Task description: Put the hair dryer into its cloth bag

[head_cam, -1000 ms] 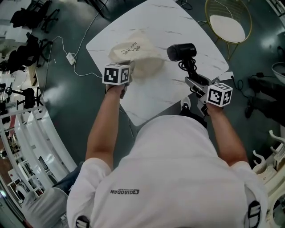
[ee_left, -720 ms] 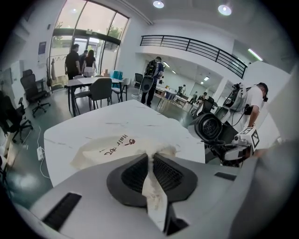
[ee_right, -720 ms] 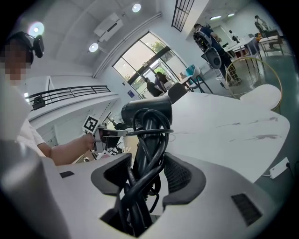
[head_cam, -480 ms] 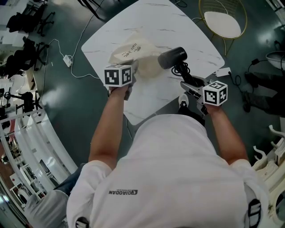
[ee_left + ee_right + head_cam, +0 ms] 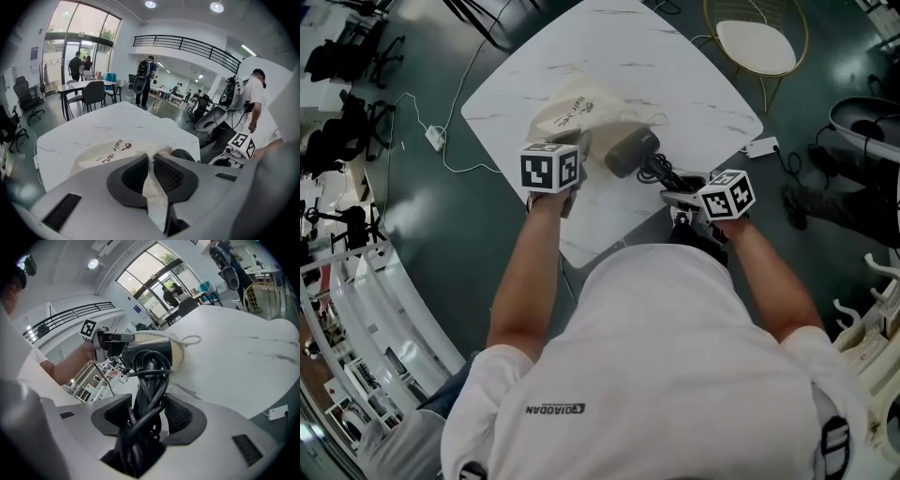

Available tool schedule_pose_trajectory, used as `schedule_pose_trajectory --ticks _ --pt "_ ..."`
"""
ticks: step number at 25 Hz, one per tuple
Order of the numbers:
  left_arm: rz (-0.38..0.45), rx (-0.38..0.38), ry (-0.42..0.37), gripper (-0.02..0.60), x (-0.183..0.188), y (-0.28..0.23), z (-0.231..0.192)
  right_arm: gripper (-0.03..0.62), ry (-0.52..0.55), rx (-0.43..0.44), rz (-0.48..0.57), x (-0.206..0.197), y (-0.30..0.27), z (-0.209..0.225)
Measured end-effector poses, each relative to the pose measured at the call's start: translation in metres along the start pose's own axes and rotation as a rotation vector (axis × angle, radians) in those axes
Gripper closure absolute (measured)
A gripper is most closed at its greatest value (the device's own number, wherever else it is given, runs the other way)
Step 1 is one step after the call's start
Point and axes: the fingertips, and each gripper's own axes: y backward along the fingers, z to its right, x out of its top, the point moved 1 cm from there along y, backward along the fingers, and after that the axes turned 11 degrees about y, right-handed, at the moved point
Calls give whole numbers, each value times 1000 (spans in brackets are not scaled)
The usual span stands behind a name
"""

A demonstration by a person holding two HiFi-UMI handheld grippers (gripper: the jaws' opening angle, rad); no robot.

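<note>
Moved: hair dryer [image 5: 630, 150] is sliding left to the cloth bag [image 5: 577, 111].
Left tool [image 5: 151, 159]: pinching the bag's rim.
Right tool [image 5: 149, 408]: gripping the dryer's handle.
Remaining: inserting it.

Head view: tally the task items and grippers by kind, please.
hair dryer: 1, handle and cord in the right gripper
cloth bag: 1, edge pinched by the left gripper
grippers: 2
Total: 4
</note>
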Motion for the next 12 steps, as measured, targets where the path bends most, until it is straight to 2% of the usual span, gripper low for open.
schedule_pose_trajectory --ticks 2,6,8,12 --pt "-18 -7 -31 520 -3 1 5 356 -13 13 -8 -1 -8 0" --pt "-96 1 -145 520 -18 2 12 356 -17 13 -16 5 -21 6" --pt "-138 4 -185 520 -26 3 14 356 17 -18 -37 9 -28 10" --pt "-188 -2 -209 520 -42 -2 18 355 105 -85 -100 13 -43 20"
